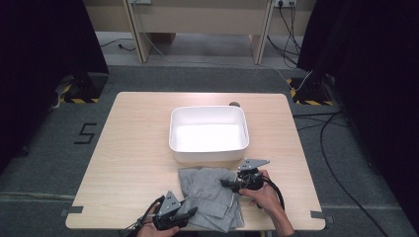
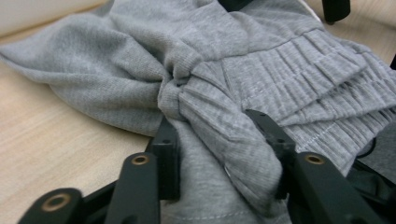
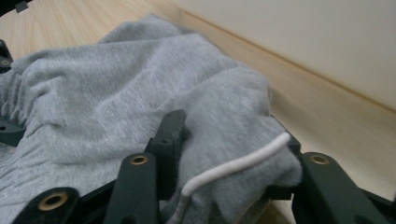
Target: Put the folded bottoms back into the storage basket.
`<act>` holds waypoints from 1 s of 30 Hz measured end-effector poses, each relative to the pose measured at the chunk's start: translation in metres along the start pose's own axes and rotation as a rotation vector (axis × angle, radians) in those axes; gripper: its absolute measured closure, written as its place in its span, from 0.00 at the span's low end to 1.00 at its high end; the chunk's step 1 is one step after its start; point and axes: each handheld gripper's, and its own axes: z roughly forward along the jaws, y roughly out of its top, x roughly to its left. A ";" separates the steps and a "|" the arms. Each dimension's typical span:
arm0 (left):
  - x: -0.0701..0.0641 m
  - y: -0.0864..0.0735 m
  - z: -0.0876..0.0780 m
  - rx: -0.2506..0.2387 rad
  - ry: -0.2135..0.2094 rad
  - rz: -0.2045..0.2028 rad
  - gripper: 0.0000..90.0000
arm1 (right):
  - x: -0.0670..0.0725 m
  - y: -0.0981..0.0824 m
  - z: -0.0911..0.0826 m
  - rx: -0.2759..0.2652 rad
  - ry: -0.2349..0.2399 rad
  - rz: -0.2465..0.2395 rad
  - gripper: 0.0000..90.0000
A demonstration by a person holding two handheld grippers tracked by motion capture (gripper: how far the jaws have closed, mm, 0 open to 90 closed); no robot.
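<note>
Left tool (image 2: pixel 219 140) jaws clamped on a bunched fold of grey ribbed garment (image 2: pixel 243 74); fabric lies crumpled on the wooden worktop (image 2: pixel 51 135).

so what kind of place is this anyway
Probably a lab or studio set up for recording: a lone wooden table on grey carpet, black curtains at both sides, hazard-taped stand feet and loose cables across the floor.
</note>
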 end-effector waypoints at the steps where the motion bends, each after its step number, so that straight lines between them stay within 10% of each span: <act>1: -0.001 0.001 -0.001 -0.002 0.006 0.011 0.67 | 0.000 0.000 -0.001 -0.008 -0.004 -0.010 0.67; 30: -0.009 0.049 -0.042 -0.141 -0.046 0.058 0.79 | 0.026 0.037 -0.043 -0.249 0.034 -0.064 0.77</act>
